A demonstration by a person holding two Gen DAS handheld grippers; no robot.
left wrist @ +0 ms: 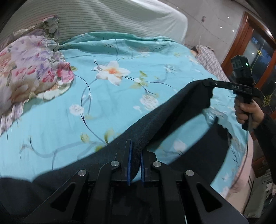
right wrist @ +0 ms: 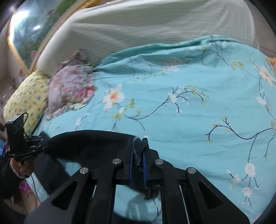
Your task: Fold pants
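Observation:
Dark pants (left wrist: 165,117) hang stretched between both grippers above a turquoise flowered bedsheet (left wrist: 107,96). My left gripper (left wrist: 135,149) is shut on one end of the raised edge, dark cloth pinched between its blue pads. At the right of the left wrist view, the right gripper (left wrist: 209,81), held by a hand (left wrist: 248,113), clamps the other end. In the right wrist view my right gripper (right wrist: 138,143) is shut on a bunched piece of the pants (right wrist: 89,139). The left gripper (right wrist: 41,143) holds the far end at the left there.
A floral pillow (left wrist: 32,72) lies at the left of the bed, a yellow patterned pillow (right wrist: 27,100) beside it. A striped cream headboard (left wrist: 107,15) runs along the back. A checked cloth (left wrist: 208,60) lies at the bed's far right edge. A wooden door frame (left wrist: 241,34) stands beyond.

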